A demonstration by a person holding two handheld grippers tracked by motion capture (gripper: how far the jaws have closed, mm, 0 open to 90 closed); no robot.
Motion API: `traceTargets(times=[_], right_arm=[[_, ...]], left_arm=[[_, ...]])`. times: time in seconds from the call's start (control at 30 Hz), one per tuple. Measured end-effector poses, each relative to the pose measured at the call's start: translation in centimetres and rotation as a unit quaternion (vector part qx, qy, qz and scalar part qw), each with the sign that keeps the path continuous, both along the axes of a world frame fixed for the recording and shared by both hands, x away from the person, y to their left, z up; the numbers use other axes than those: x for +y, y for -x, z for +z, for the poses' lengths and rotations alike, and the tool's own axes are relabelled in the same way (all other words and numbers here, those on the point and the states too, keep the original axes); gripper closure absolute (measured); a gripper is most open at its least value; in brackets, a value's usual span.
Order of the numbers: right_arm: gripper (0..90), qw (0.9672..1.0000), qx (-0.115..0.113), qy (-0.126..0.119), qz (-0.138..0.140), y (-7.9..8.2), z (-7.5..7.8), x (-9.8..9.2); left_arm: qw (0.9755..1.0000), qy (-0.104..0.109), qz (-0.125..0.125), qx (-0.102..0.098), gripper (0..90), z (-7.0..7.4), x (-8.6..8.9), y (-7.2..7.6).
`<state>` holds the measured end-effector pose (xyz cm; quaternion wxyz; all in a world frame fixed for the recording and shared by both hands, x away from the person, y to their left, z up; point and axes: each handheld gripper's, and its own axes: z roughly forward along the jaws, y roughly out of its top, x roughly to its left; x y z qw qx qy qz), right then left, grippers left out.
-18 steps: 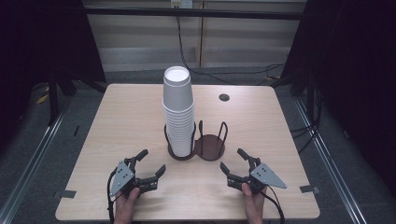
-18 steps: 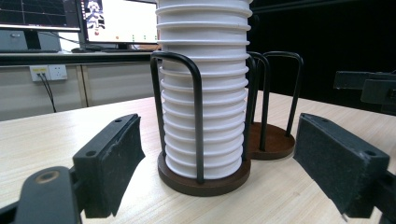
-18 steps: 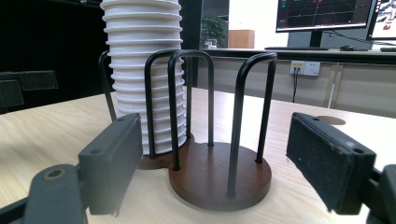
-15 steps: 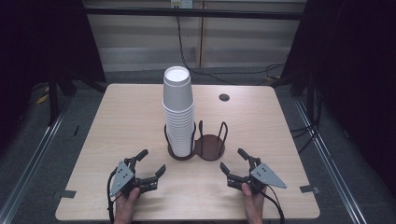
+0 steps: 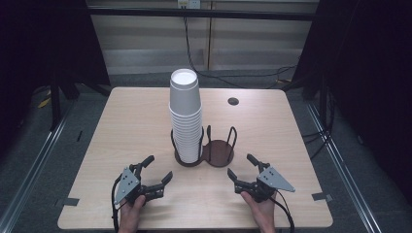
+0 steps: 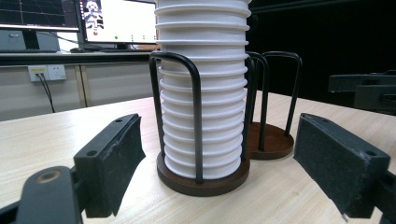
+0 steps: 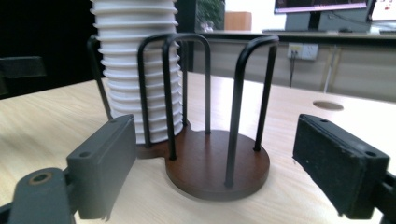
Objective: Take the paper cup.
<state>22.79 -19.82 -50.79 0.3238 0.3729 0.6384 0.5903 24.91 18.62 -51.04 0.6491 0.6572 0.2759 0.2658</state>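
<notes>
Overall, the worktop (image 5: 131,121) is a pale wood-grain slab with rounded corners and a round cable hole (image 5: 233,101) near its far right; tape marks sit on the grey floor (image 5: 29,160) at both near corners. Dark curtains flank the room, a beige wall with a socket (image 5: 188,4) and a hanging cable stands behind, and the gripper views show monitors (image 6: 116,18) on a bench beyond. At mid-worktop stands a dark double holder (image 5: 217,153) with black wire hoops: its left ring carries the cup stack (image 5: 185,116), white, upright and rising well above the hoops; its right ring is bare. The left tool (image 5: 156,171) rests near the front edge, left of the holder, jaws apart with nothing between them, the stack straight ahead in its own view (image 6: 203,93). The right tool (image 5: 242,169) lies near the front edge on the right, jaws likewise apart and empty, facing the bare ring (image 7: 217,163). Both are well clear of the holder. Against the earlier frames, no difference is found: tools, hands, stack and holder occupy the same positions.
</notes>
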Motion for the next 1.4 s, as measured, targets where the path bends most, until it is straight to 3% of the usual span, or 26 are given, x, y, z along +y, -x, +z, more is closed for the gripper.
traceTargets(times=[0.1, 0.17, 0.33, 0.67, 0.9, 1.07, 1.4], right_arm=[[15.3, 0.9996, 0.027, -0.008, 0.0, -0.3, 0.2, 0.1], [17.9, 0.9993, 0.033, -0.018, 0.005, -0.3, 0.4, 0.1], [22.2, 0.9993, 0.024, -0.013, 0.026, -0.3, 1.4, 0.1], [22.0, 0.9968, 0.041, -0.007, 0.068, -1.1, 4.1, 0.5], [26.6, 0.994, 0.05, -0.005, 0.097, -1.7, 5.4, 1.2], [29.5, 0.9917, 0.066, 0.004, 0.11, -2.1, 6.6, 1.8], [31.0, 0.99, 0.059, -0.007, 0.128, -3.3, 9.6, 3.0]], left_arm=[[1.0, -0.006, -0.002, -0.003, 15.5, 0.0, 0.1, 0.0], [1.0, -0.005, -0.005, -0.003, 15.5, 0.0, 0.1, 0.0], [1.0, 0.0, -0.007, 0.0, 15.5, 0.0, 0.0, 0.0], [1.0, 0.0, -0.008, 0.0, 15.5, 0.0, 0.0, 0.0], [1.0, 0.0, -0.008, 0.0, 15.5, 0.0, 0.0, 0.0], [1.0, 0.0, -0.008, 0.0, 15.5, 0.0, 0.0, 0.0], [1.0, 0.0, -0.008, 0.0, 15.5, 0.0, 0.0, 0.0]])
